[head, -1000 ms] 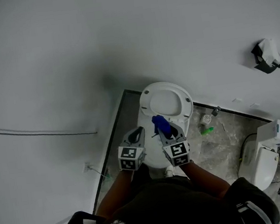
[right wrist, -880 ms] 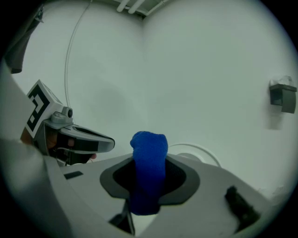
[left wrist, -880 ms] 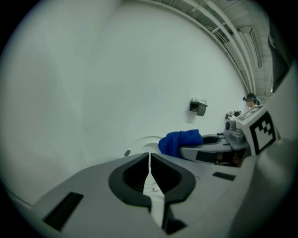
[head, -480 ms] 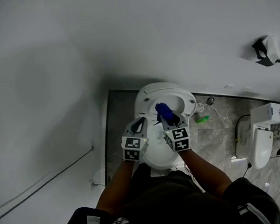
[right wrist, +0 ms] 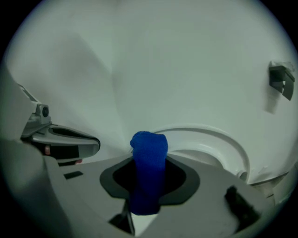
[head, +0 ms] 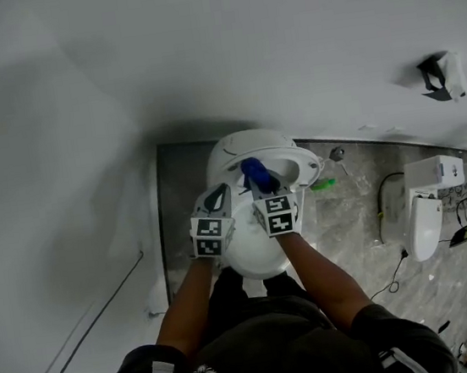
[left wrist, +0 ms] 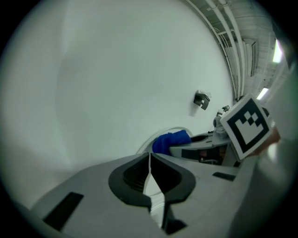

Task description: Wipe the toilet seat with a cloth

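Note:
A white toilet (head: 252, 260) stands against the wall, its seat ring (head: 298, 161) showing under both grippers. My right gripper (head: 259, 182) is shut on a bunched blue cloth (head: 254, 171) that sticks out past the jaws over the seat's left part. In the right gripper view the blue cloth (right wrist: 148, 172) fills the jaw gap, with the seat rim (right wrist: 223, 139) curving behind it. My left gripper (head: 215, 199) hovers just left of the right one, shut and empty, jaws meeting edge to edge (left wrist: 150, 174). The cloth (left wrist: 171, 141) shows beyond it.
A second white toilet (head: 423, 216) stands to the right on the grey marbled floor (head: 351, 234). A green item (head: 323, 184) lies on the floor beside the seat. A dark fixture (head: 437, 78) hangs on the wall. A cable (head: 82, 329) runs along the left wall.
Both grippers with the cloth have shifted left and slightly up in the head view, staying over the seat. The head view itself has turned, showing more floor on the right.

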Demonstrator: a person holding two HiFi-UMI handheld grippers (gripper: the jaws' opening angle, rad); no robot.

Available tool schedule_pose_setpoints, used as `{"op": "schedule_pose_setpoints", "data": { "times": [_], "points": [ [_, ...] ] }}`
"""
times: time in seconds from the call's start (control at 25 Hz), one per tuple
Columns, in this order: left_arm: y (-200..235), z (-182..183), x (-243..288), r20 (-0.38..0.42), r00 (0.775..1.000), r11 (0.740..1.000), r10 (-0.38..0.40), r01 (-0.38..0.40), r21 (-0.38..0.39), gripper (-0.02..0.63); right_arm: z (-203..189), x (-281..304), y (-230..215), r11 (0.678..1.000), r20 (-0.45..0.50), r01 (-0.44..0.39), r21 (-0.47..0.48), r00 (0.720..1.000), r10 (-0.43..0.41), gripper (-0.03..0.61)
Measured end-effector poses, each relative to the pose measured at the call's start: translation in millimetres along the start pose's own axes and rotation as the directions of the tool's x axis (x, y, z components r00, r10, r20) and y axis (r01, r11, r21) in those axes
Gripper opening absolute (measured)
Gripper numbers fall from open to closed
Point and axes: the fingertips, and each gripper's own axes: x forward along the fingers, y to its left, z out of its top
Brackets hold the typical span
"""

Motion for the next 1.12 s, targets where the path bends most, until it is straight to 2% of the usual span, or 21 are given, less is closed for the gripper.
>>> {"op": "schedule_pose_setpoints", "data": {
  "times": [0.36,0.8,1.12],
  "points": [
    [-27.8,6.2,21.2,-0.003,1.000,0.999,-0.005,0.005,0.033,0.020,16.3,-19.9,-47.2,0.998,0.070,0.052,0.037,0.996,-0.054,0.106],
    [-76.4,16.2,49.0,-0.005,0.998,0.998,-0.055,0.056,0.033,0.020,6.2,-43.1,-103.0,0.987,0.108,0.122,0.101,0.985,-0.133,0.106],
    [-101.1,8.9,72.9,-0.035,0.997,0.997,-0.061,0.063,0.040,0.020,-18.6,-50.4,-148.6,0.969,0.081,0.190,0.157,0.975,-0.205,0.106]
  ]
}}
